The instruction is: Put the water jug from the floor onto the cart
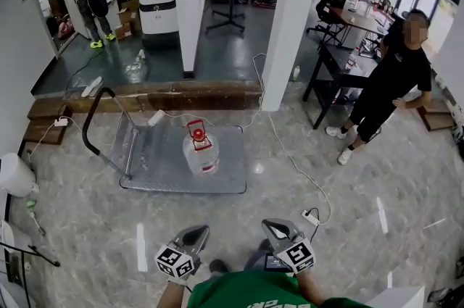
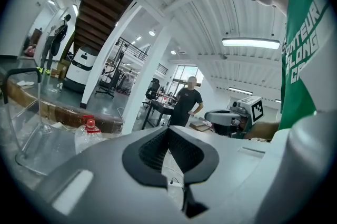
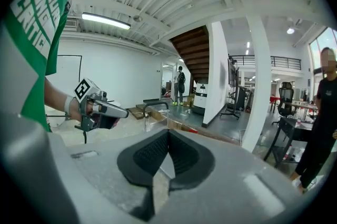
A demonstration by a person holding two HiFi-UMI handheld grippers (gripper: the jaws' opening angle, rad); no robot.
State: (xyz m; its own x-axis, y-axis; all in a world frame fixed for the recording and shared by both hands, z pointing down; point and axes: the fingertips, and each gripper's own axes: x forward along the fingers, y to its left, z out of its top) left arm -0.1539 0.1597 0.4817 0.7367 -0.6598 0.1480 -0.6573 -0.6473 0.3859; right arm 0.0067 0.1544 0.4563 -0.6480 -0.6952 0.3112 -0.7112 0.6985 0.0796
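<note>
The clear water jug [image 1: 201, 152] with a red cap stands upright on the grey deck of the flat cart [image 1: 225, 182], whose black push handle [image 1: 90, 118] is at the left. In the left gripper view the jug [image 2: 88, 133] shows low at the left, beyond the jaws. My left gripper [image 1: 197, 232] and right gripper [image 1: 274, 225] are close to my body at the bottom of the head view, well short of the cart. Both point toward it, with nothing held. The left gripper [image 2: 168, 128] has its jaws together, and so does the right gripper [image 3: 168, 132].
A person in black [image 1: 391, 82] stands at the right beside a dark desk [image 1: 330, 64]. A white cable and power strip [image 1: 312, 214] lie on the floor right of the cart. A wooden step [image 1: 181, 95] and white pillars [image 1: 290, 17] lie behind it.
</note>
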